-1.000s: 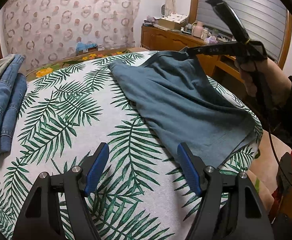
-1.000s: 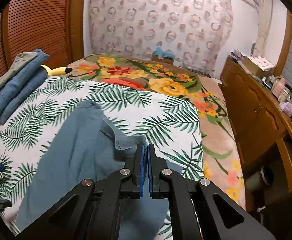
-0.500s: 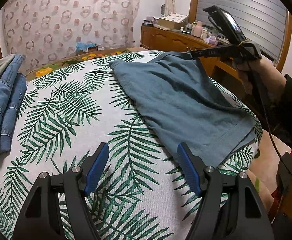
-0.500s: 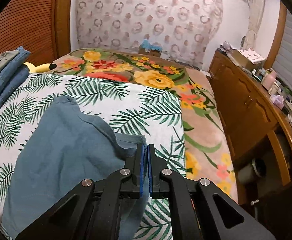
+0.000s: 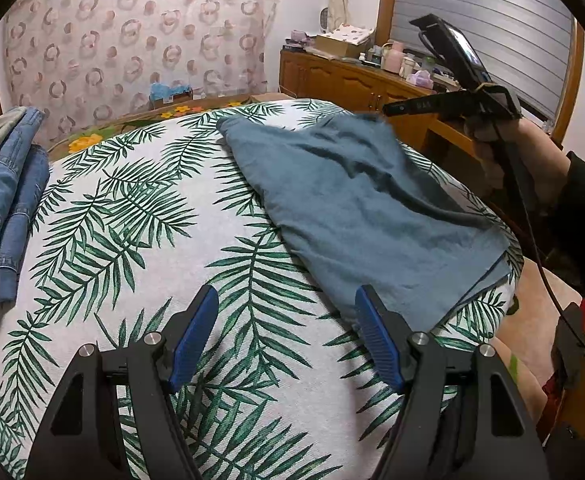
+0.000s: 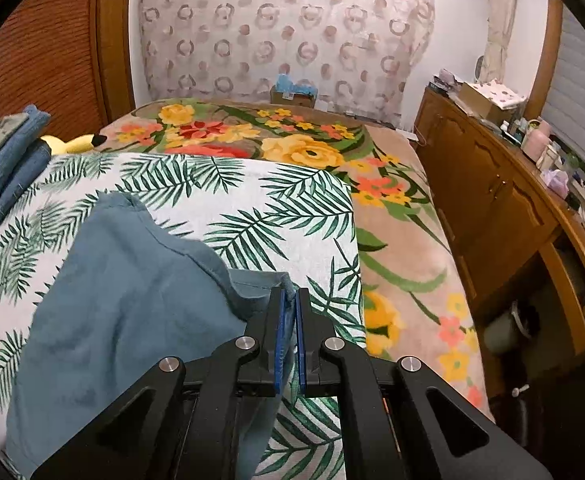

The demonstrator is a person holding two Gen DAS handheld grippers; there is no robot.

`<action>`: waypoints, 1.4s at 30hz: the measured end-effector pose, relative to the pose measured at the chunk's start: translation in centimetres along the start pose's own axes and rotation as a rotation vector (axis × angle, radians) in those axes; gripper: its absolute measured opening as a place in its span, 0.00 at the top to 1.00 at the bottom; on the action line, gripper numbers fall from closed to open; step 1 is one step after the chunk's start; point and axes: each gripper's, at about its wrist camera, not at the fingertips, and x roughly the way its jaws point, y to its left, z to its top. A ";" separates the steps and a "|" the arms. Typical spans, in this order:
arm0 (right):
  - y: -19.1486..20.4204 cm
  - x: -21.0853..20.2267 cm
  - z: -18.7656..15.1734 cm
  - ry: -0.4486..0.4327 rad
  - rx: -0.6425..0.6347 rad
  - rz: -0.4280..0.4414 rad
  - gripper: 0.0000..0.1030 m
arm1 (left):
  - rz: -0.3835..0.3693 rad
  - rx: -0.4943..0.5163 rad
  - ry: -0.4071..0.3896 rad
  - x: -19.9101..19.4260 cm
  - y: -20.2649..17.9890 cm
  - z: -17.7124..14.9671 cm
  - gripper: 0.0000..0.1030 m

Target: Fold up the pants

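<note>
The blue-grey pants (image 5: 356, 204) lie on the leaf-print sheet (image 5: 132, 216) of the bed, spread toward its right side, with one corner lifted off the sheet. The right tongs (image 6: 289, 300) are pressed together on that raised corner, a thin fold of fabric caught between the blue pads (image 6: 279, 336). In the left wrist view the same tool reaches in from the right, held by a hand (image 5: 520, 160) in a dark sleeve; its tip is blurred there, so the pinch itself cannot be made out from that side.

The left tongs (image 5: 286, 336) are spread and empty above the sheet, their right finger just at the near hem of the pants (whether it touches the cloth I cannot tell).

Much of the garment is hard to read: it is bunched into one flat shape, and legs or waistband cannot be told apart. In the right wrist view its near edge disappears under the black tool body. A stack of folded jeans (image 5: 4, 200) sits at the left edge of the bed, cut off by the frame. Beyond the sheet shows a floral blanket (image 6: 292, 140), with a small yellow toy (image 6: 72, 143) half hidden behind the jeans. A wooden cabinet (image 6: 492, 208) along the right wall carries small clutter too blurred to name.
</note>
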 end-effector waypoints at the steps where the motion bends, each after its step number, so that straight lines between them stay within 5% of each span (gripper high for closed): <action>1: 0.0 -0.1 -0.1 0.001 0.002 0.003 0.92 | -0.001 0.000 0.000 0.0 0.0 0.0 0.30; 7: 0.2 -1.7 -1.3 -0.002 0.033 0.061 0.82 | 0.004 -0.009 -0.017 -0.3 0.1 0.0 0.30; 18: 3.4 -7.2 -7.3 -0.021 -0.030 0.162 0.81 | -0.001 -0.012 -0.027 -0.8 0.0 0.3 0.30; 22: 3.5 -9.4 -9.5 -0.039 -0.052 0.165 0.81 | -0.008 -0.002 -0.026 -1.0 -0.4 0.2 0.30; 25: 3.1 -10.9 -11.0 -0.044 -0.051 0.158 0.67 | -0.017 0.008 -0.022 -1.1 -0.9 0.2 0.30; 42: 2.6 -12.9 -15.8 -0.003 0.060 0.162 0.67 | -0.043 0.064 0.017 0.3 -3.7 0.0 0.30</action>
